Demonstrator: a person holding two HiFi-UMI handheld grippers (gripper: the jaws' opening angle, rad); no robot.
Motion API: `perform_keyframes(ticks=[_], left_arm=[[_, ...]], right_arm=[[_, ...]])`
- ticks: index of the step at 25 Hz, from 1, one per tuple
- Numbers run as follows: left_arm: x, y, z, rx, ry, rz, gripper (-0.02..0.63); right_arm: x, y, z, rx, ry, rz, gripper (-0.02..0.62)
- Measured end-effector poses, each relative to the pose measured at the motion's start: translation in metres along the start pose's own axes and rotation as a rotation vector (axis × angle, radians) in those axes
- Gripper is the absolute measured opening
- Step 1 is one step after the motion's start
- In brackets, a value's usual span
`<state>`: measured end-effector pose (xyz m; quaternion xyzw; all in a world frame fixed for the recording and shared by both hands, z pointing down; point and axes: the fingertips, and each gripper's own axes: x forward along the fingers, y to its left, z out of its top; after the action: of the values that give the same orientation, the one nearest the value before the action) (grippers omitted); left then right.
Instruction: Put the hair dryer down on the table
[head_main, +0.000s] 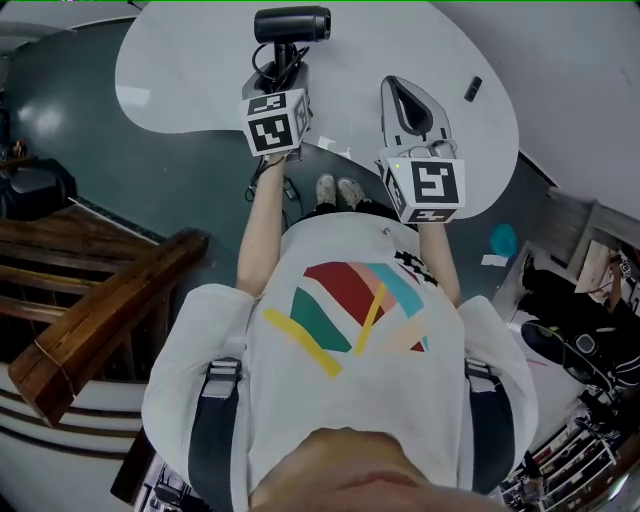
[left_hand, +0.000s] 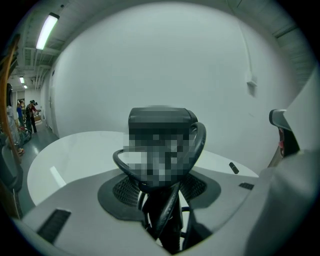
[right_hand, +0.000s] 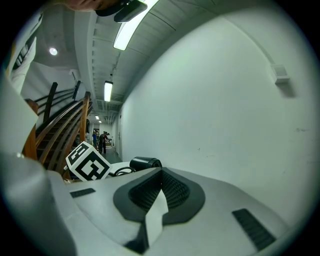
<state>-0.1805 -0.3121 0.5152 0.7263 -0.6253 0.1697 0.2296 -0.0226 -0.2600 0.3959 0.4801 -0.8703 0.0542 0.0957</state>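
Over the white surface, the hair dryer is held and not yet put down.
The surface (head_main: 180, 70) is mostly bare below. The hair dryer (head_main: 291, 24) stands upright above it, its handle and looped cord (left_hand: 197, 145) clamped in the left tongs (head_main: 288, 70). The right tongs (head_main: 393, 88) are together and hold nothing. Lowering and release, I judge, remain.

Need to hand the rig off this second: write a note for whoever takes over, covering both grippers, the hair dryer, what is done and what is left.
Left hand-held gripper: shut on the hair dryer, gripping its handle with the head up and the cord looped round it.
Right hand-held gripper: shut, with nothing between its jaws, beside the left one.
Hair dryer: held over the white table.
Done: dryer brought over the table.
Left: lower it onto the table, then open the left jaws.
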Motion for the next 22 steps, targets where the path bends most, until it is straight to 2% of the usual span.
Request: perform_keyframes(ticks=[5, 22], left_arm=[[0.011, 0.004, -0.015, 0.020, 0.051, 0.007, 0.224], [0.044, 0.006, -0.067, 0.005, 0.185, -0.002, 0.224]], right_arm=[[0.001, -0.003, -0.001, -0.001, 0.010, -0.011, 0.009], [0.005, -0.011, -0.010, -0.003, 0.045, -0.033, 0.009]])
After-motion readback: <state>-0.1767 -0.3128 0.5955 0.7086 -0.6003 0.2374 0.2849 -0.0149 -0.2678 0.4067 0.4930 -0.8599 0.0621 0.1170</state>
